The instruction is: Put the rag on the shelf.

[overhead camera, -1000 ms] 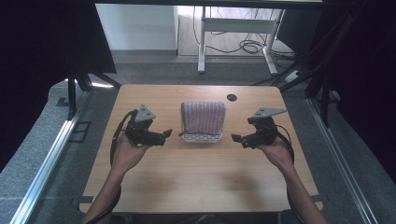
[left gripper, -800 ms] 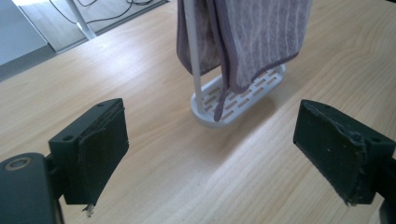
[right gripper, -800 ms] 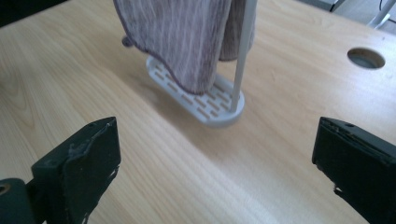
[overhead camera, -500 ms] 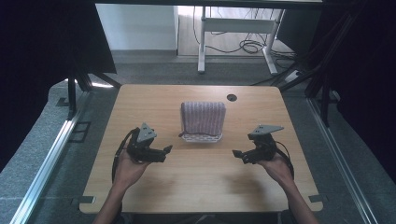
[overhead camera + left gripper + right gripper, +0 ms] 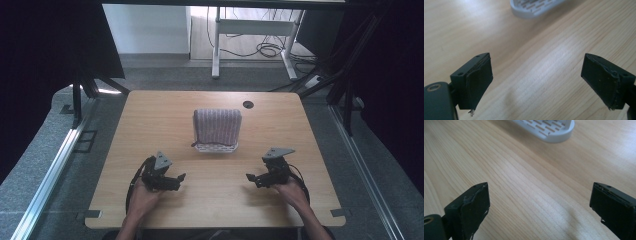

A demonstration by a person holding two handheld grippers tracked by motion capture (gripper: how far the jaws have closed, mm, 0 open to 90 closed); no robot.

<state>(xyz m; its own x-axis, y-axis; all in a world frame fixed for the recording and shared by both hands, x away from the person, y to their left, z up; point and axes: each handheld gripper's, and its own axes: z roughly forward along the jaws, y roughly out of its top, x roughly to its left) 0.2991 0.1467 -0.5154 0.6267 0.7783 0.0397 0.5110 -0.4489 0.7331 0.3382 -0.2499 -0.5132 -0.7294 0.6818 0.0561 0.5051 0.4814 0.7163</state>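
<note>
In the middle of the high view, a little above centre, a white slotted tray [image 5: 216, 147] sits on the wooden table [image 5: 150, 125] with a folded striped cloth [image 5: 217, 125] lying over it, so only the tray's near rim shows. Lower left of that frame, the left gripper [image 5: 179, 178] is held low over the bare wood with its jaws spread wide and nothing between them; lower right, the right gripper [image 5: 251, 178] is held the same way, jaws wide and empty. The two point inward toward each other, well apart, both nearer the frame's bottom edge than the tray. In the left gripper view the tray's rim [image 5: 534, 10] sits at the top centre; in the right gripper view it [image 5: 554, 130] lies at the top, right of centre
</note>
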